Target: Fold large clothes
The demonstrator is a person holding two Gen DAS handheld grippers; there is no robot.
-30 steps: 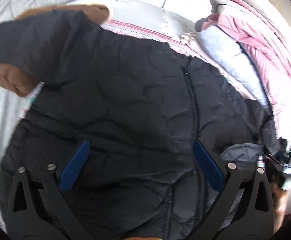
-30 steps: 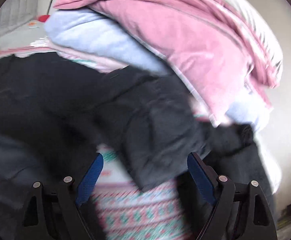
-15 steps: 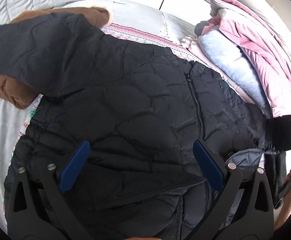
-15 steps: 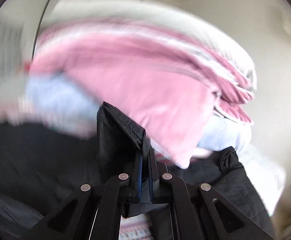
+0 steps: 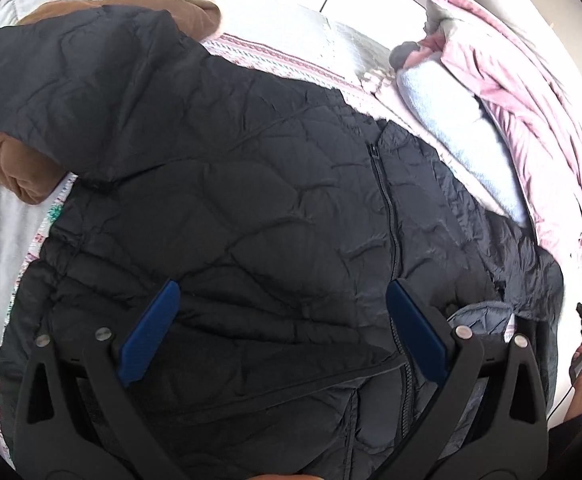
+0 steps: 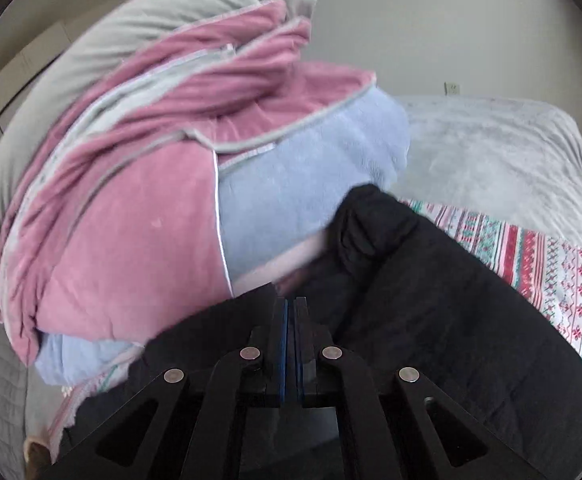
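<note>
Right gripper (image 6: 290, 350) swung up and rolled since earlier frame, jaws snapped closed, now pinching black jacket (image 5: 251, 208) fabric, sleeve dragged along. Left gripper (image 5: 283, 332) barely budged, jaws spread wide over jacket, nothing pinched. Jacket flat on patterned sheet (image 6: 531, 256) on bed, zipper (image 5: 387, 200) up. Pink blanket (image 6: 131, 240) pile just beside.

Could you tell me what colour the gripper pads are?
Blue pads, clearest in the left wrist view.
</note>
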